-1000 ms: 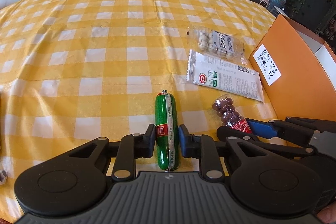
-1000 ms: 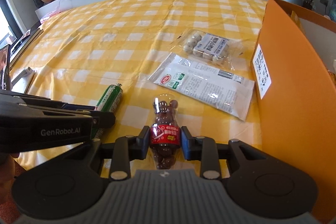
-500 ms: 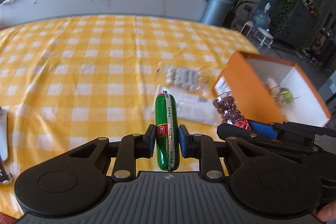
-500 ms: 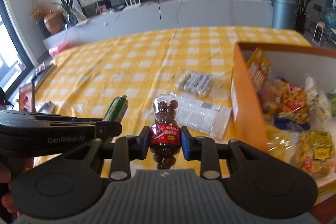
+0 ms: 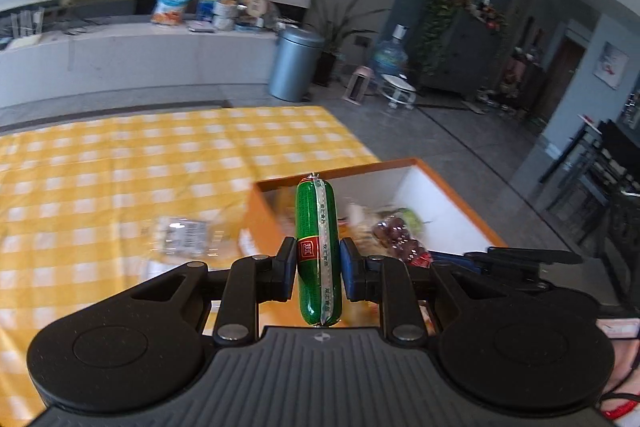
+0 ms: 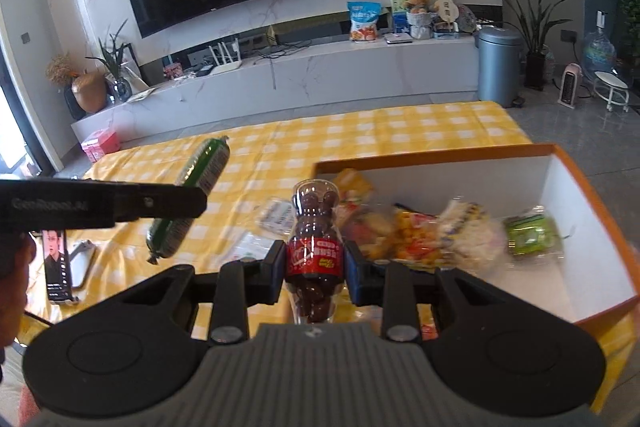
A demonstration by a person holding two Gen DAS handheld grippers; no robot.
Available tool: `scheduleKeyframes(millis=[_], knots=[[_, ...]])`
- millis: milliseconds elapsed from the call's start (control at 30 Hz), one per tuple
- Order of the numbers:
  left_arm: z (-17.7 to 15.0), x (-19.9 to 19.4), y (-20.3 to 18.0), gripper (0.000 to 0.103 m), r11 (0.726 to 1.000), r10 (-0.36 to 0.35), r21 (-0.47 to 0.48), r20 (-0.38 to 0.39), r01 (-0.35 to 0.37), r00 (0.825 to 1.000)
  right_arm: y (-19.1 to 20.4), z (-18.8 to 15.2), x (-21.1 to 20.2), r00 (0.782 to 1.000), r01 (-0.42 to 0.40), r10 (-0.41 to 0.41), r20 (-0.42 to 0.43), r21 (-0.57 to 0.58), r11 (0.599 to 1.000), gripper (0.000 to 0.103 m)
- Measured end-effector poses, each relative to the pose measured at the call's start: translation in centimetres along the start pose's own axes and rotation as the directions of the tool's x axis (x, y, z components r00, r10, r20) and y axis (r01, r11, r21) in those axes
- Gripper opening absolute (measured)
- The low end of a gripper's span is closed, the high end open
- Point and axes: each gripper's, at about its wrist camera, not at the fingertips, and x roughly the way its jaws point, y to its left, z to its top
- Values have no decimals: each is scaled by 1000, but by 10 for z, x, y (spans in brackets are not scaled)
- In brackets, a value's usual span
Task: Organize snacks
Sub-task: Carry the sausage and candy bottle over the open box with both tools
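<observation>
While the orange box (image 6: pixel 560 163) already holds several snacks, left gripper (image 5: pixel 319 269) pinches the green sausage (image 5: pixel 318 227), right gripper (image 6: pixel 314 273) pinches the chocolate bottle (image 6: pixel 314 227), and two packets (image 5: pixel 182 231) wait on the table

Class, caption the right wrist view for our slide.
Right gripper holds a chocolate-ball bottle before the orange snack box.

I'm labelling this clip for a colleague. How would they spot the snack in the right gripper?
Find the orange box on the yellow checked tablecloth. Just before it, the right gripper clamps a clear bear-shaped bottle of chocolate balls with a red label, unlike the green sausage.
</observation>
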Motion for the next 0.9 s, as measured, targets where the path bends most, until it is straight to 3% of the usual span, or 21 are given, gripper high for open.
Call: scheduleKeyframes(millis=[233, 367, 467, 667, 900], knots=[[24, 54, -47, 25, 992, -113, 46, -84, 117, 990, -71, 24, -10, 996, 61, -59, -72, 32, 998, 29], [32, 91, -56, 25, 984, -175, -3, -147, 177, 974, -104, 36, -3, 984, 91, -86, -154, 25, 996, 29], [36, 122, -58, 25, 974, -226, -75, -211, 215, 951, -123, 40, 4, 972, 102, -99, -212, 6, 995, 29], [24, 181, -70, 25, 963, -256, -170, -322, 210, 911, -157, 46, 30, 942, 113, -108, -317, -4, 994, 29], [4, 224, -63, 25, 950, -248, -279, -403, 140, 881, -180, 40, 68, 874, 125, -140, -466, -65, 990, 29]])
